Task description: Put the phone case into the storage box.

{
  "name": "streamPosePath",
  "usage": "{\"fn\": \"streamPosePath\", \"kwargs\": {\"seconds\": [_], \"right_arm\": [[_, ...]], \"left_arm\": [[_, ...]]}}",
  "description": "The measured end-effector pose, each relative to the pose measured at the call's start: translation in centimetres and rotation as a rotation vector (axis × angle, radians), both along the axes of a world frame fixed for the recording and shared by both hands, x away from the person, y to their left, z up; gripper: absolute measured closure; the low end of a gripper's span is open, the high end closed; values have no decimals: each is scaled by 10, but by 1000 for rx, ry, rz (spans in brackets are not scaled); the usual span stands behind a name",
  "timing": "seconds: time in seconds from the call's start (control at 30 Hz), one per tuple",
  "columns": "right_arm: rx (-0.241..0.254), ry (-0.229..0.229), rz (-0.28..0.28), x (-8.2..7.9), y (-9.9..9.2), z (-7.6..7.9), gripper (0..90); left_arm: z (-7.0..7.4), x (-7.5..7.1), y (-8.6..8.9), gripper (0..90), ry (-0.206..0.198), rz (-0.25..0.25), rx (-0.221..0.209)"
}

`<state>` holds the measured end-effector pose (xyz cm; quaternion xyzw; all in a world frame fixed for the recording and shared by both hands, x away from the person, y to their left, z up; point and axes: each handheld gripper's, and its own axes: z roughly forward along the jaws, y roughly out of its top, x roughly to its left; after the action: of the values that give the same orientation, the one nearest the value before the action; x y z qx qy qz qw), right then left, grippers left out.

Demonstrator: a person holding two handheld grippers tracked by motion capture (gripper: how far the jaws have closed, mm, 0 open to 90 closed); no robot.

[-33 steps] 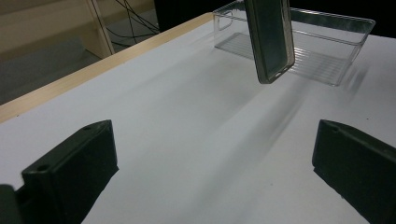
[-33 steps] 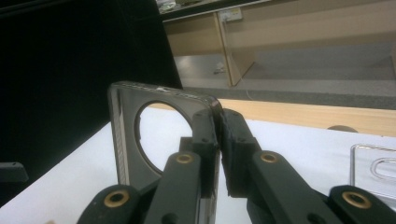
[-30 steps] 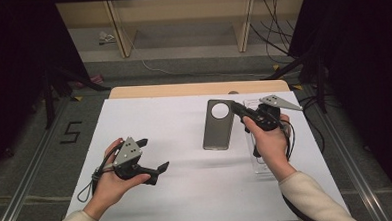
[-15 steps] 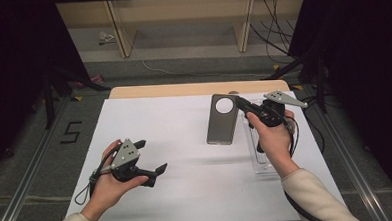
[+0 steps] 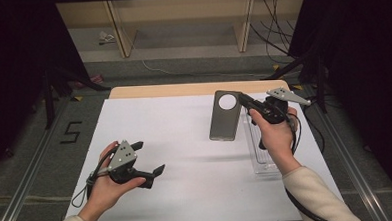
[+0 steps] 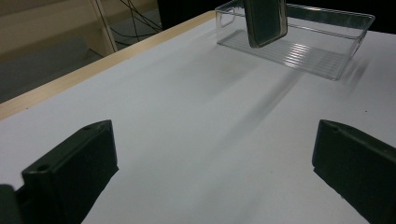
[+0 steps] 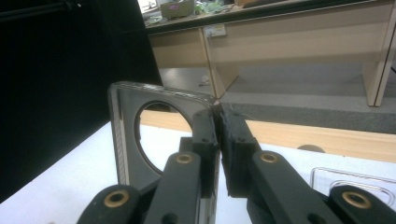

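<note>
Your right gripper [image 5: 244, 100] pinched the top edge of the grey case [image 5: 225, 116] and held it up over the table [image 5: 175, 141], beside the clear tray [image 5: 260, 160]. Your left gripper [image 5: 151, 162] hung with its jaws spread wide.

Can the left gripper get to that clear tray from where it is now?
Probably yes. The left gripper is open and holds nothing, with bare white table between it and the clear tray. The phone case in the right gripper hangs over the tray's near side, though.
</note>
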<state>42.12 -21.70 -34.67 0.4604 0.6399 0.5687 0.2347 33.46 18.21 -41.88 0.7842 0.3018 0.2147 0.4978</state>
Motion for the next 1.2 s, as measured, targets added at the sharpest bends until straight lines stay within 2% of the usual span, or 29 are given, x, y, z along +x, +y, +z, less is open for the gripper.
{"fn": "streamPosePath", "kwargs": {"seconds": [1.2], "right_arm": [[16, -34, -58, 9, -20, 12, 853]], "left_arm": [[-1, 0, 3, 0, 4, 8, 1]]}}
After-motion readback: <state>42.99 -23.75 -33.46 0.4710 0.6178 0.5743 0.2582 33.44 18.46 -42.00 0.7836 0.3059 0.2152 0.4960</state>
